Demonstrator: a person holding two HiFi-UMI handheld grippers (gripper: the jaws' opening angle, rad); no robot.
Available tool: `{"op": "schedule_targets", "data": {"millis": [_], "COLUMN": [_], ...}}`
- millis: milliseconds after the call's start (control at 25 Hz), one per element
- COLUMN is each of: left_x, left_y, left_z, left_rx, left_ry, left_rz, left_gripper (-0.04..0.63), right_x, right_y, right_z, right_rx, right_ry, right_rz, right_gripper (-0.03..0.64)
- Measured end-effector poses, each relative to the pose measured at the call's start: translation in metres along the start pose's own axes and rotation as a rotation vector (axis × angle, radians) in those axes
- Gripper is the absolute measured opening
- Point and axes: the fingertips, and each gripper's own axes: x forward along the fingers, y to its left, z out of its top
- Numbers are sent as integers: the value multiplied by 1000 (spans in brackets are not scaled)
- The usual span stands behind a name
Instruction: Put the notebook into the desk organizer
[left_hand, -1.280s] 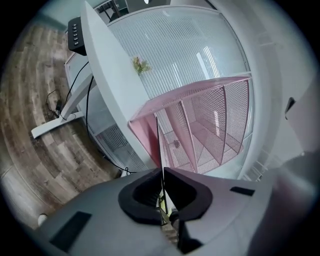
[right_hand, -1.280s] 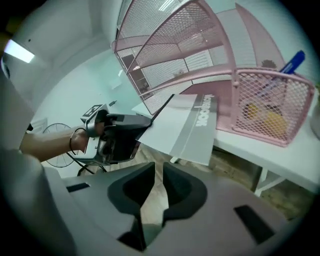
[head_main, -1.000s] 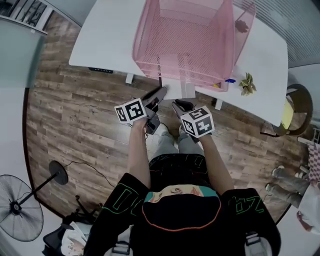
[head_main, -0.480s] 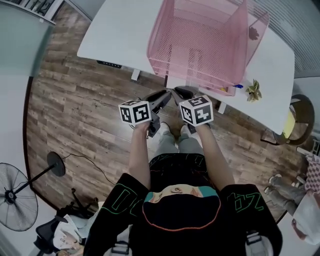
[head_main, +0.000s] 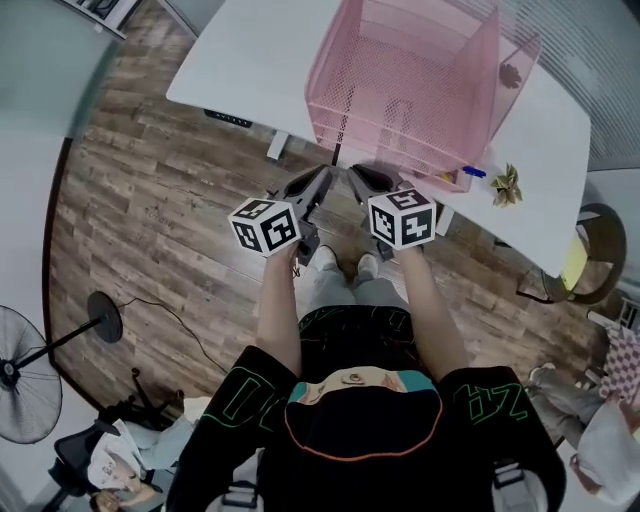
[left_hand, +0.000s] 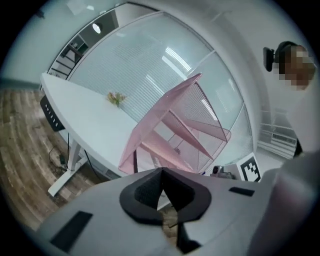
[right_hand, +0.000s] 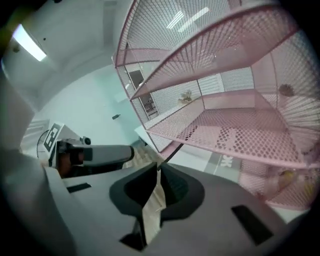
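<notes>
The pink mesh desk organizer (head_main: 410, 70) stands on the white table (head_main: 250, 60) near its front edge. It also fills the right gripper view (right_hand: 225, 115) and shows in the left gripper view (left_hand: 175, 130). A flat pale thing with print (right_hand: 227, 161) lies under its lowest shelf; I cannot tell whether it is the notebook. Both grippers hang below the table edge, over the wood floor. My left gripper (head_main: 318, 180) (left_hand: 162, 172) is shut with nothing in it. My right gripper (head_main: 358, 178) (right_hand: 156, 167) is closing, a narrow slit left between its jaws and nothing in it.
A small dried plant (head_main: 505, 182) and a blue item (head_main: 474, 171) lie on the table right of the organizer. A standing fan (head_main: 20, 375) is at the far left on the floor, and a chair (head_main: 590, 250) at the right. The person's legs are below the grippers.
The left gripper's jaws have come together. The right gripper has lifted slightly towards the table edge. The head view has shifted, so the organizer sits further right in the picture.
</notes>
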Motion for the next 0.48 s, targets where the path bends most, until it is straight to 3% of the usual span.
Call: {"op": "schedule_targets", "data": {"millis": [120, 280, 480], "left_x": [-3, -11, -33], "left_y": [-12, -23, -62], "left_z": [15, 26, 80], "left_rx": [83, 208, 354], "left_ry": [-40, -51, -220], "left_rz": [39, 154, 199], "left_gripper": [-5, -5, -5], "right_x": [-18, -40, -80], "right_y": [1, 6, 37], "right_z": [9, 20, 72], "right_rx": [-41, -125, -233], "right_ry": [-42, -64, -245], "right_rz": [-2, 0, 82], "right_gripper": [6, 4, 3]}}
